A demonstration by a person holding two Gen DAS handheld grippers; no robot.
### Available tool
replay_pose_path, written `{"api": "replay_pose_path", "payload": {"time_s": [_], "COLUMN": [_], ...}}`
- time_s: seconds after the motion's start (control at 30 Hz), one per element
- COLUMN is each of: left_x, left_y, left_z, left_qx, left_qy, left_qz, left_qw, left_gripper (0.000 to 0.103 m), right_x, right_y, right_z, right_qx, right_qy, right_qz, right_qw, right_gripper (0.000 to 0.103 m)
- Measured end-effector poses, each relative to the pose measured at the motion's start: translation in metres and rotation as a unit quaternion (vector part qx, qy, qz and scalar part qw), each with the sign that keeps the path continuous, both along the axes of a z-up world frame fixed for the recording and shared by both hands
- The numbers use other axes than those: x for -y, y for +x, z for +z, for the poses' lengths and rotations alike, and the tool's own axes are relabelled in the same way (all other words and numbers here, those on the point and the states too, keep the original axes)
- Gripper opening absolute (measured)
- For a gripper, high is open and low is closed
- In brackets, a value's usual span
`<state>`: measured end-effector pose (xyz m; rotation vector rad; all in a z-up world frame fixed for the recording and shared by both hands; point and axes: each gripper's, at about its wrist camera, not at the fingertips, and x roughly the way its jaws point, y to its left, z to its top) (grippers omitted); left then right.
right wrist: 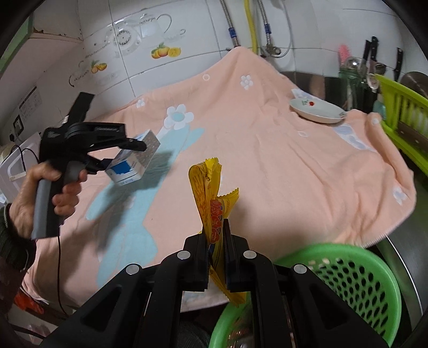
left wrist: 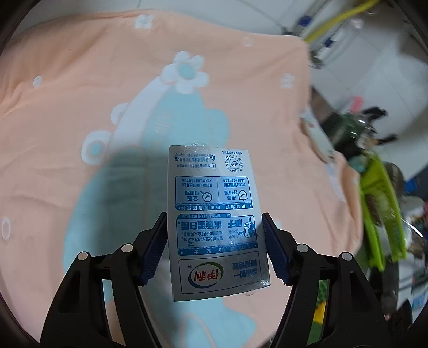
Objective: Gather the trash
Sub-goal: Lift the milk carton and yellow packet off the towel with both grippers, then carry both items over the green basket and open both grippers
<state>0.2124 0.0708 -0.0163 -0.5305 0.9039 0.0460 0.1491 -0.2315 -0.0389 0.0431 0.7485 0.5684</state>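
Right tongs [right wrist: 216,233]: nearest the right wrist camera, closed flat on a yellow wrapper [right wrist: 207,187]; the wrapper stands up between the pads and its lower end hangs out beneath them.
Left tongs [left wrist: 214,241]: gripping a milk carton [left wrist: 214,214]; both blue ribbed pads lie against the carton's long sides, and its printed face shows upside down to the left wrist camera.
Carton from the right wrist view: at 10 o'clock, held clear of the cloth and tilted, with its shadow on the cloth just below it.
Left hand [right wrist: 40,192]: at 9 o'clock in the right wrist view, wrapped round the grey handle of the left tongs; a thin black cable hangs down from the handle.
Desk: covered by a peach cloth [right wrist: 267,160] with white and pale blue flowers and a large pale blue figure; the cloth's near right edge hangs over bare metal.
Basket [right wrist: 347,281]: green, with holes, at 5 o'clock just beside the right tongs and below the wrapper's hanging end.
Plate [right wrist: 318,109]: white, shallow, at 2 o'clock on the cloth's far edge, well apart from both tongs.
Rack [right wrist: 401,115]: bright green plastic, at 3 o'clock beyond the cloth.
Room: white tiled wall [right wrist: 187,32] with fruit and teapot stickers at 12 o'clock; metal hoses and a yellow pipe [right wrist: 251,24] run down it; knives and utensils stand in a dark holder at 2 o'clock.
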Motion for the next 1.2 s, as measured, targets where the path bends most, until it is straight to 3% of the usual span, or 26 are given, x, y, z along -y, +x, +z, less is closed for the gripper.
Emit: {"api": "replay_pose_path", "payload": {"time_s": [0.3,0.53,0.9,1.2], "left_x": [0.062,0.118,0.181,0.212], "left_y": [-0.063,-0.098,-0.118,-0.118], "left_z": [0.02,0.027,0.02,0.017], "left_qx": [0.053,0.084,0.099,0.106], "left_qy": [-0.007,0.0,-0.004,0.009], "left_qz": [-0.097,-0.176,-0.263,-0.306], "left_qw": [0.9939,0.9809,0.9597,0.9462], "left_gripper": [0.067,0.067,0.067,0.067], "right_x": [0.034,0.068,0.112,0.128], "right_y": [-0.05,-0.088,-0.13,-0.135], "right_z": [0.011,0.012,-0.001,-0.015], "right_qx": [0.021,0.034,0.01,-0.008], "right_qy": [0.006,-0.016,-0.017,-0.019], "right_qz": [-0.054,-0.113,-0.193,-0.232], "right_qw": [0.998,0.993,0.981,0.972], "right_gripper": [0.008,0.009,0.011,0.015]}}
